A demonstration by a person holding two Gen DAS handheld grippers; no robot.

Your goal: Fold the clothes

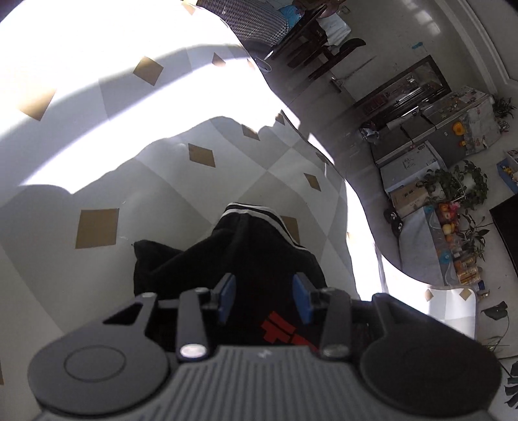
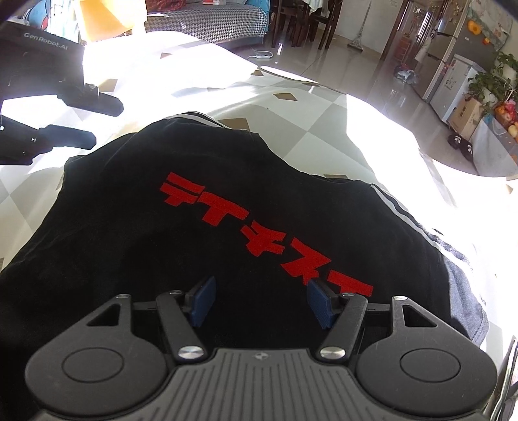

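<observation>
A black T-shirt (image 2: 226,181) with red characters (image 2: 259,233) lies on a table under a grey-and-white checked cloth (image 2: 323,129). White stripes edge its far end (image 2: 200,116) and its right sleeve (image 2: 404,213). My right gripper (image 2: 260,288) hovers over the near part of the shirt, open, with nothing pinched between the blue pads. In the left wrist view the shirt (image 1: 259,249) is bunched, its striped edge (image 1: 255,210) farthest from me. My left gripper (image 1: 264,285) stands open just above it, pads apart and gripping nothing. It also shows at the right wrist view's upper left, as the left gripper (image 2: 100,119) beside the shirt's far corner.
Strong sunlight washes out much of the tablecloth (image 1: 162,97). The table's edge (image 1: 349,200) drops to a shiny floor on the right. Beyond it stand a fridge (image 2: 453,48), boxes, potted plants (image 1: 466,184), a houndstooth sofa (image 2: 210,22) and dark dining chairs (image 2: 307,19).
</observation>
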